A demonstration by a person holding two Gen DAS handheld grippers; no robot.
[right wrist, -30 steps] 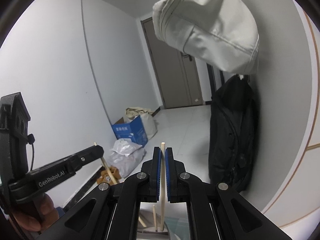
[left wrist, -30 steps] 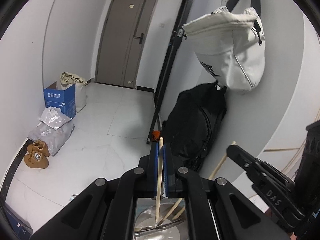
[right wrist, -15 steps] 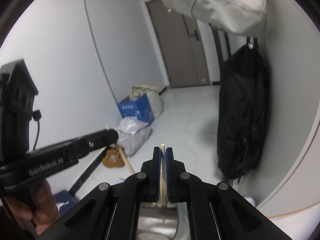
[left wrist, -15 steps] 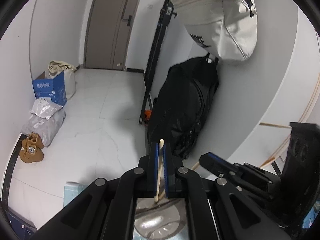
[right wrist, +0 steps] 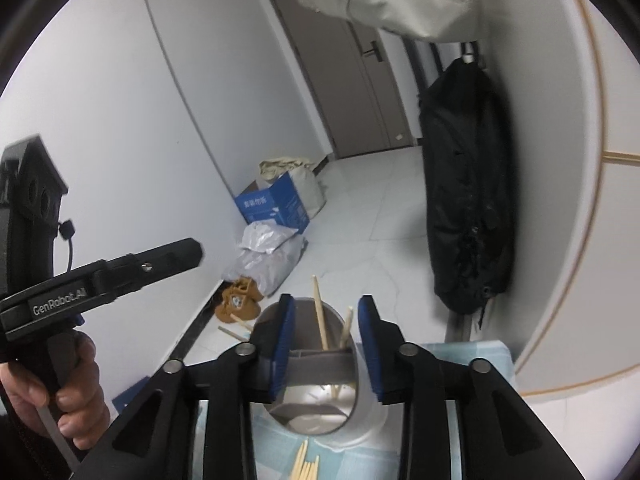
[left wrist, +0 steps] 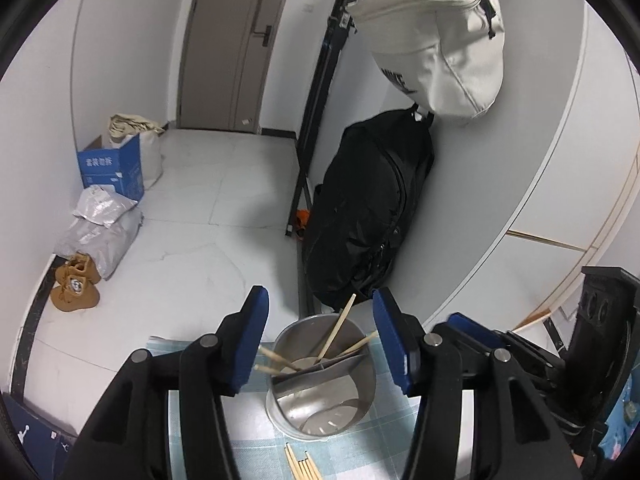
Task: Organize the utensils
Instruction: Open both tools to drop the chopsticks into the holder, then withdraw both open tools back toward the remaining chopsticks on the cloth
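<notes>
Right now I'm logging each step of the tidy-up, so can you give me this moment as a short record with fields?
holder: metal cup with a divider, on a checked cloth
in holder: several chopsticks, leaning
left on cloth: loose chopsticks in front of the cup
left gripper: jaws just opened, nothing between them
right gripper: jaws just opened, empty, above the cup

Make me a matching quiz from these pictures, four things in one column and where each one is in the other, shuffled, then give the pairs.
Things
1. white bag
2. blue box
3. brown shoes
4. loose chopsticks

Places
A. on the checked cloth, in front of the metal holder
B. hanging on the wall above the black bag
C. on the floor against the wall, beside grey parcels
D. on the floor against the wall, nearest the door

Pairs: 1-B, 2-D, 3-C, 4-A
</notes>
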